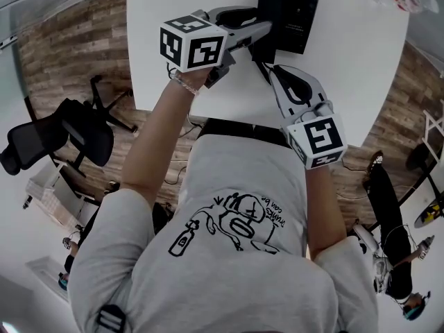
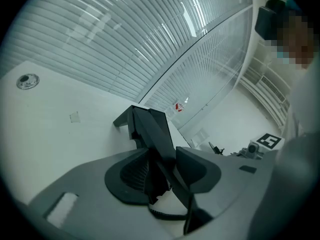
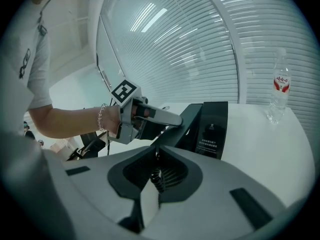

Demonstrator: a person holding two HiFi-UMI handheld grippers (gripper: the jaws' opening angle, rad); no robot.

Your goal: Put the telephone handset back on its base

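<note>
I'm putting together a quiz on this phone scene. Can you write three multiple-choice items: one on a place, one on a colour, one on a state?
1. What stands between the jaws of the left gripper?
A the handset
B a pen
C nothing

2. What colour is the telephone base?
A white
B red
C black

3. How does the water bottle stand?
A on its side
B upright
C upside down

Answers: 1 A, the left gripper view shows the handset between the jaws; 2 C, the base looks black in the head view; 3 B, the right gripper view shows the bottle cap up.
</note>
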